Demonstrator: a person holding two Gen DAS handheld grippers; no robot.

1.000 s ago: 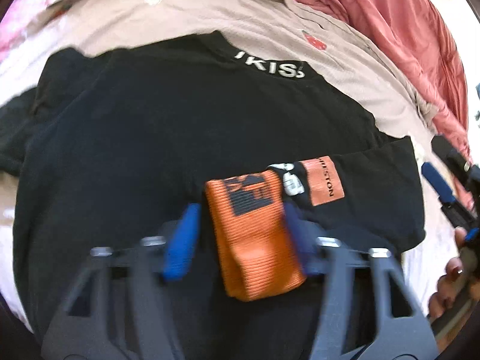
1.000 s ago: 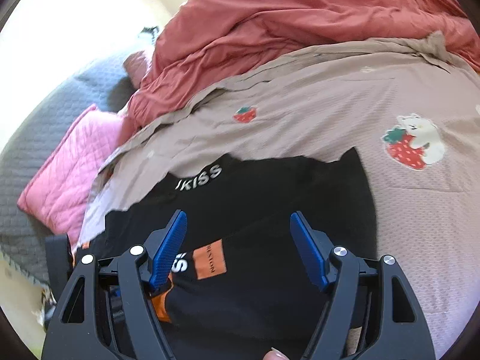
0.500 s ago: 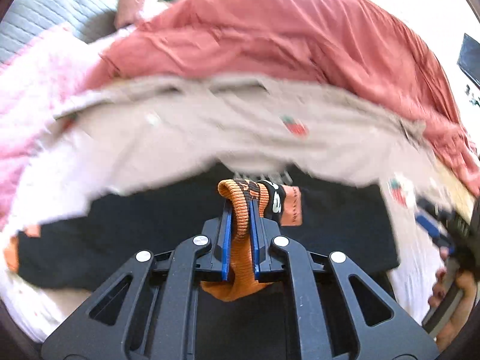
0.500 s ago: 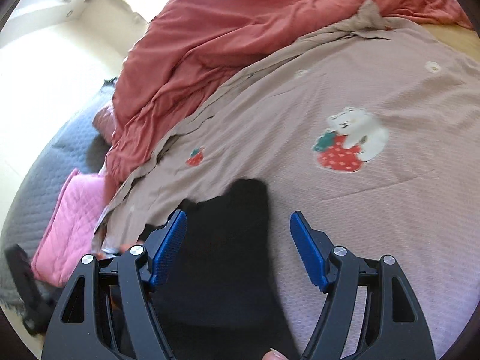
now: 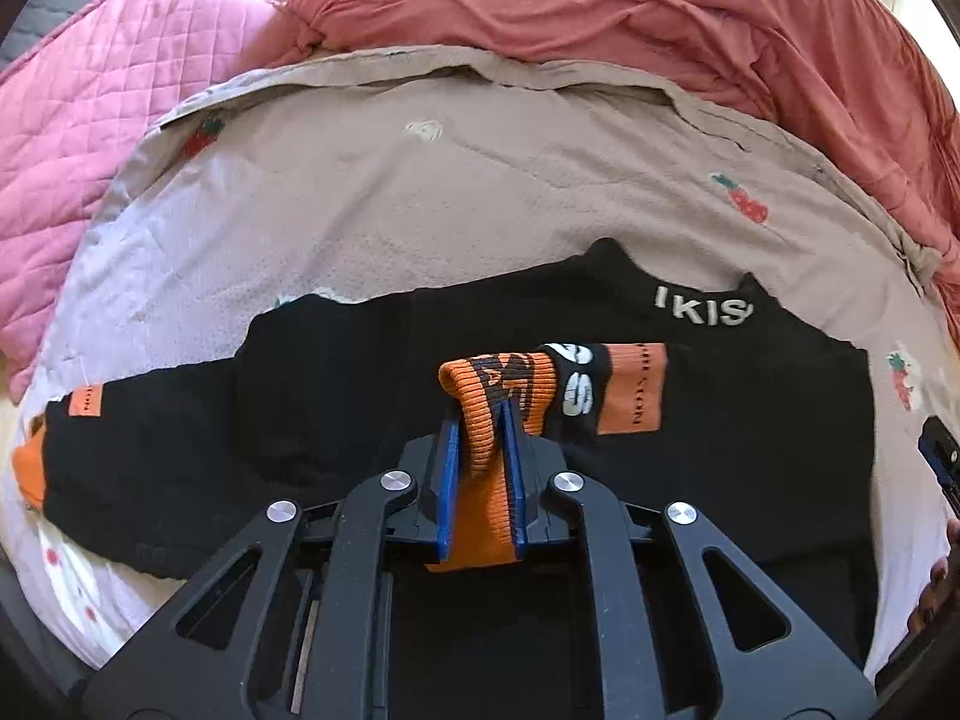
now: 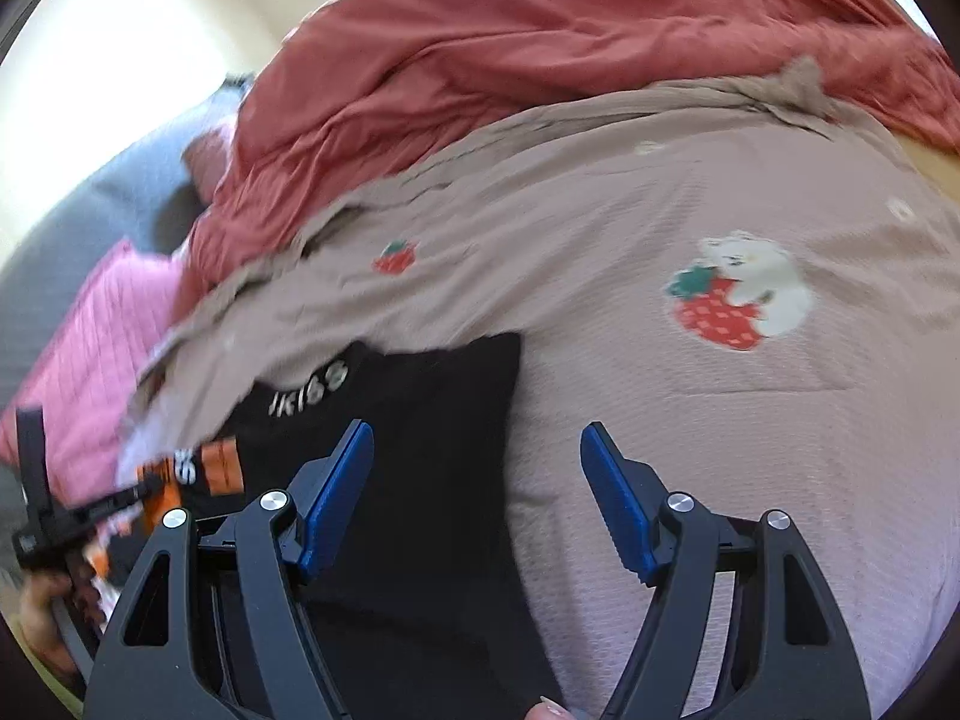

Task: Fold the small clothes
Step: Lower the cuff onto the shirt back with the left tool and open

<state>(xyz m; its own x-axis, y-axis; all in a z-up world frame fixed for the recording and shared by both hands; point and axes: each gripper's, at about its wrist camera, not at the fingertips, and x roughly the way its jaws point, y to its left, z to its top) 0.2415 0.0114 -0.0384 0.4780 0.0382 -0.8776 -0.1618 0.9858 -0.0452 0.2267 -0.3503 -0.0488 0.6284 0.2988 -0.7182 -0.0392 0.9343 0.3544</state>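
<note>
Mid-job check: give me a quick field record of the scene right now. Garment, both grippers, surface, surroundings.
garment: black top with orange cuffs, spread flat, collar lettering facing up
left gripper: jaws easing open slightly, pads still pinching the orange cuff of one sleeve, cuff raised over the body
other sleeve: lying out flat, not folded
right gripper: open, empty, over the top's edge
surface: beige strawberry-print sheet
surroundings: red duvet bunched behind, pink quilted pillow beside it
</note>
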